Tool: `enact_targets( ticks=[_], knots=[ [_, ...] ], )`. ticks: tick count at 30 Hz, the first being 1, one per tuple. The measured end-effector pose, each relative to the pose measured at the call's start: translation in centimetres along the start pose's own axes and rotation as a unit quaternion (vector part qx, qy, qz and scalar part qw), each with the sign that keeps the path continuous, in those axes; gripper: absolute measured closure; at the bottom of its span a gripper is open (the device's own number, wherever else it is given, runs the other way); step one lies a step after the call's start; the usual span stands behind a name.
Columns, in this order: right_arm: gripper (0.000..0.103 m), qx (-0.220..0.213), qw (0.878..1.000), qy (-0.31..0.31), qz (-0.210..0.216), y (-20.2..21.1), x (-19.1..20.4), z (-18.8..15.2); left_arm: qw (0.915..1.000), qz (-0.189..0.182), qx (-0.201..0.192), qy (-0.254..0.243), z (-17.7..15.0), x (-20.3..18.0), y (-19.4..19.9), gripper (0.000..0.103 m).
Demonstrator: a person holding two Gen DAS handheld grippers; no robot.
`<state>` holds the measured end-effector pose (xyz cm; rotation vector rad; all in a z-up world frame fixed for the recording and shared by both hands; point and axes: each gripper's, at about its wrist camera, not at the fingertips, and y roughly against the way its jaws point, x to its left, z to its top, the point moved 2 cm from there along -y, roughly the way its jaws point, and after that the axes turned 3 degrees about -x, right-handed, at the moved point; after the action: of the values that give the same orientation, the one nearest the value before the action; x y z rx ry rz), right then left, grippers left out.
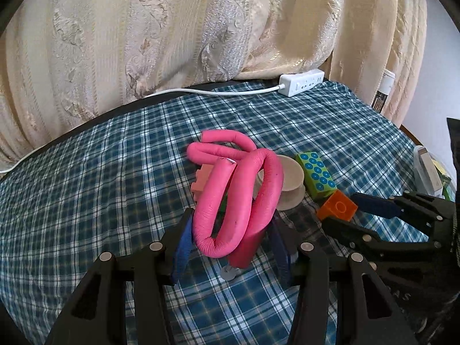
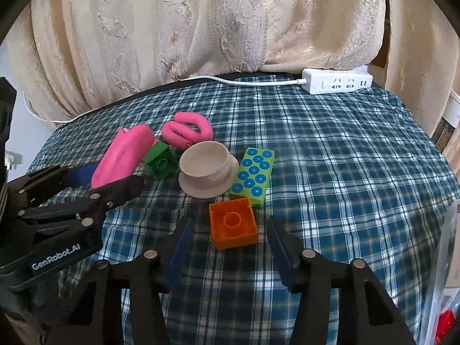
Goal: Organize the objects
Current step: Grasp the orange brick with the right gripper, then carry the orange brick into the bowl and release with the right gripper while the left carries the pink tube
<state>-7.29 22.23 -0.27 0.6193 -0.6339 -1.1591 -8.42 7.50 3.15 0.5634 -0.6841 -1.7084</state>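
Note:
A bent pink foam tube [image 1: 238, 195] lies on the plaid cloth [image 1: 100, 187], its near loops between the fingers of my left gripper [image 1: 230, 247], which is open around them. It also shows in the right wrist view [image 2: 123, 155]. My right gripper [image 2: 227, 244] is open, its fingers either side of an orange brick [image 2: 233, 227], not touching it. Behind stand a beige round lid [image 2: 205, 169], a green brick [image 2: 159, 164] and a long lime brick with blue studs [image 2: 254, 175]. A light pink brick [image 1: 202, 181] is partly hidden behind the tube.
A white power strip [image 2: 336, 84] with its cable lies at the table's back edge under cream curtains [image 1: 172, 43]. A clear plastic container [image 2: 442, 273] stands at the right edge. Boxes [image 1: 428, 172] stand at the far right.

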Motion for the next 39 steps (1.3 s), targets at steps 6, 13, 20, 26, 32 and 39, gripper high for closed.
enact_targets(
  ticks=[6, 13, 20, 26, 32, 39],
  knots=[
    [0.06, 0.008, 1.0, -0.006, 0.001, -0.6, -0.3, -0.1, 1.0, 0.0, 0.002, -0.001, -0.1, -0.1, -0.1, 0.052],
    [0.067, 0.012, 1.0, -0.004, 0.0, -0.9, -0.2, -0.3, 1.0, -0.001, 0.003, -0.002, -0.1, -0.1, -0.1, 0.052],
    [0.067, 0.01, 1.0, 0.0, -0.002, -0.9, -0.2, -0.3, 1.0, -0.001, 0.003, -0.003, -0.1, -0.1, -0.1, 0.052],
    [0.068, 0.009, 1.0, -0.005, 0.003, -0.7, -0.2, -0.5, 1.0, -0.002, 0.002, -0.004, -0.3, -0.4, -0.1, 0.052],
    [0.068, -0.001, 1.0, -0.015, 0.005, 0.7, -0.4, -1.0, 1.0, -0.005, -0.001, -0.008, -0.7, -1.3, 0.2, 0.052],
    [0.068, -0.011, 0.999, -0.031, 0.006, 2.6, -0.7, -2.0, 0.9997, -0.013, -0.006, -0.02, -0.4, -2.3, 0.9, 0.052]
  ],
)
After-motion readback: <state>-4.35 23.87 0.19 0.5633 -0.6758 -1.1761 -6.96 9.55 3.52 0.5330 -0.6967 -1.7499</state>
